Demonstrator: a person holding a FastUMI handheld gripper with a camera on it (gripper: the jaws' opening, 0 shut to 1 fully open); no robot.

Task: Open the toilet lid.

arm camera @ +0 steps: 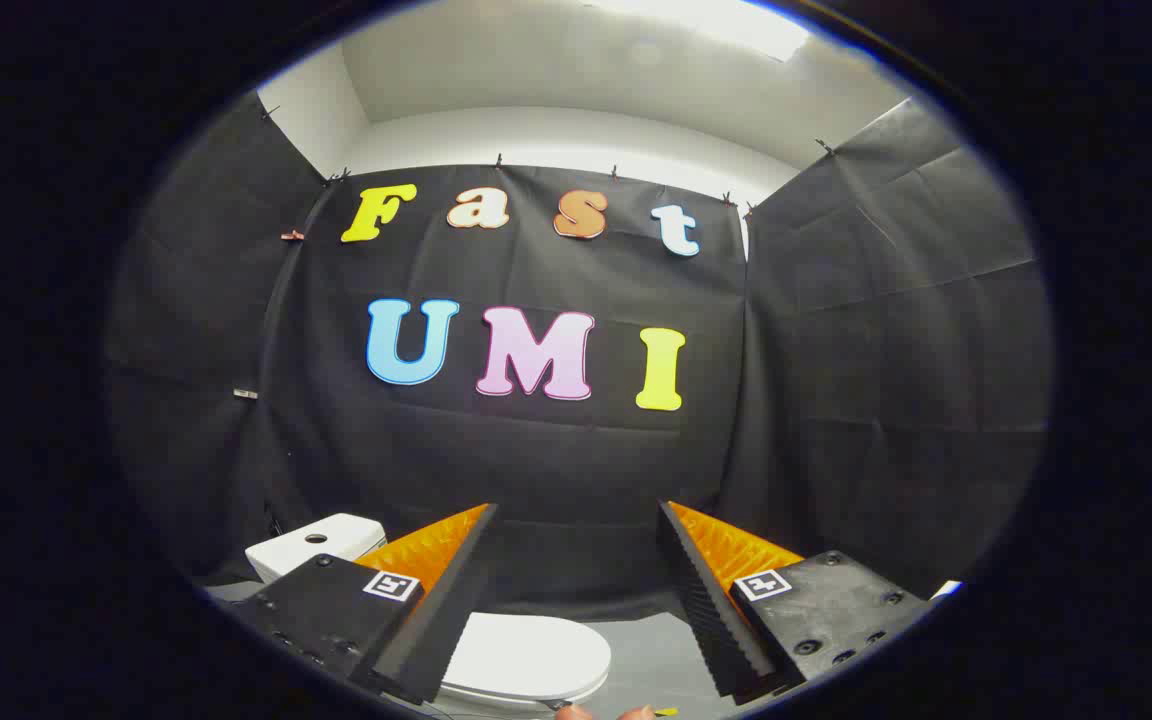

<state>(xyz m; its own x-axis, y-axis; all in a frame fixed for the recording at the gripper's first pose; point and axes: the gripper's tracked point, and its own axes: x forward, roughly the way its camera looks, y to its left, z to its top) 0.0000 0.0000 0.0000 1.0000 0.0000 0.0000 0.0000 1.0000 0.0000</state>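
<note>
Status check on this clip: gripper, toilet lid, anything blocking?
Gripper open, fingers apart, holding nothing. Toilet lid down, below and between the fingers, untouched. Tank beyond the left finger. Nothing seen in the way.

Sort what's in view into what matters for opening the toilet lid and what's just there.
For the job:
toilet lid, closed, between and below the fingers
gripper, fingers apart, holding nothing

Just there:
toilet tank, beyond the left finger
grey floor

A finger [436, 610] covers the left part of the closed toilet lid [536, 655]; the cistern [311, 545] sits half hidden behind it, lower left.
</note>
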